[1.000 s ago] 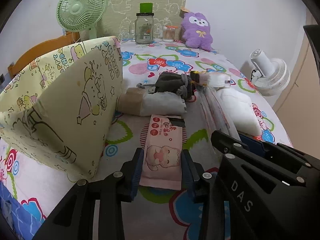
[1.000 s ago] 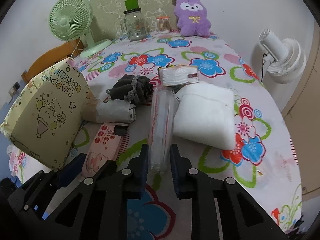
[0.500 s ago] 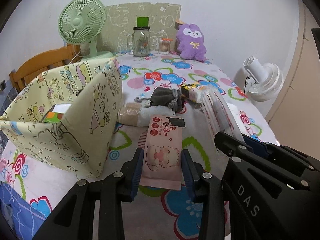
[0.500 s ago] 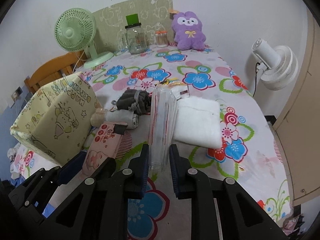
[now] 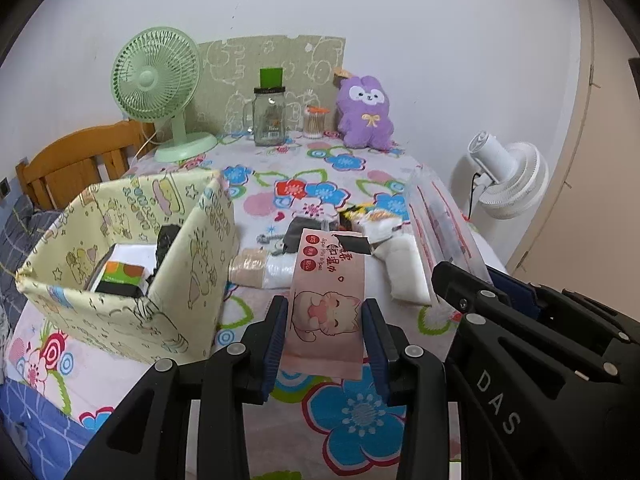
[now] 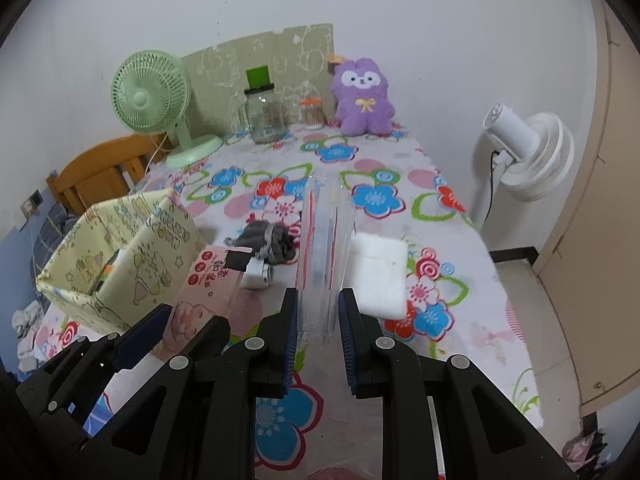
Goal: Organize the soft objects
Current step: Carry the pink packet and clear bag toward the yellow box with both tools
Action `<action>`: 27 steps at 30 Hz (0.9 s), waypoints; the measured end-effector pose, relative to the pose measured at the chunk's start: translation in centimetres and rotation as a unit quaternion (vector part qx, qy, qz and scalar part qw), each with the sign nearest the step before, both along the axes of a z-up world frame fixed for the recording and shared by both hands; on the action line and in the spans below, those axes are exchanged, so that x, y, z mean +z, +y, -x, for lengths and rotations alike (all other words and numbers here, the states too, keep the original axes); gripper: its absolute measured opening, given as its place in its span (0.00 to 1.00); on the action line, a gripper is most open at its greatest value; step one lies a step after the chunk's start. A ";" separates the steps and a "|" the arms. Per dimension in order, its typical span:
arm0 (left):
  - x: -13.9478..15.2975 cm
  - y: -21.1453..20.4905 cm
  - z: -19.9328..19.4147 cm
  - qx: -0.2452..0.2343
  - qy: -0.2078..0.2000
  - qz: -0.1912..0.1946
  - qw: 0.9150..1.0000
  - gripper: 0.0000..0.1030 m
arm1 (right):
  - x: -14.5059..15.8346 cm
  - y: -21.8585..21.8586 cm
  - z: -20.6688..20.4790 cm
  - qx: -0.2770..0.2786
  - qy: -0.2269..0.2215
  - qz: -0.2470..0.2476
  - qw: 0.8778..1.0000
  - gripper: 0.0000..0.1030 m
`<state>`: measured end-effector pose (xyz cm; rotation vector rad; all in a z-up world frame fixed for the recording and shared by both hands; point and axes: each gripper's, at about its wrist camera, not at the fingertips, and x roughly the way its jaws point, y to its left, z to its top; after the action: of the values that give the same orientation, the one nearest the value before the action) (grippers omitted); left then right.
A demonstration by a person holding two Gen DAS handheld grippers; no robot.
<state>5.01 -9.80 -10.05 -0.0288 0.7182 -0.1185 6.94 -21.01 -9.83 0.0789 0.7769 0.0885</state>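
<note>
Left tongs (image 5: 324,332) clamped on a flat, glossy pink wipes pack (image 5: 326,300), held above the flowered desk (image 5: 352,412). Right tongs (image 6: 318,332) pinch a crinkly clear plastic bag (image 6: 324,248). Yellow fabric box (image 5: 192,280) holds small cartons.

a home room: floral-clothed table (image 5: 344,408), plush toy (image 5: 365,113), desk fan (image 5: 157,80), wooden chair (image 5: 72,160).

The storage box (image 5: 132,276) sits left of the rolled socks (image 5: 260,268). A folded towel (image 6: 380,276) lies right of them. The plush toy (image 5: 364,112) stands behind, beside the glass jar (image 5: 270,116).
</note>
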 end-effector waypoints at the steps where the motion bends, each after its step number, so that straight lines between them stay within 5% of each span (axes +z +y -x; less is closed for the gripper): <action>1: 0.3 0.0 0.1 -0.001 -0.002 0.000 1.000 0.37 | 0.3 0.0 0.1 -0.001 -0.003 0.000 1.000 0.22; 27: 5.4 3.5 -0.8 0.000 -0.042 -0.016 0.999 0.37 | 5.8 3.3 -0.6 0.018 -0.046 0.003 0.999 0.22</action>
<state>5.85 -6.32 -4.70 0.0060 0.6362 -0.1074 7.56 -17.71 -4.06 0.0547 0.6876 0.1225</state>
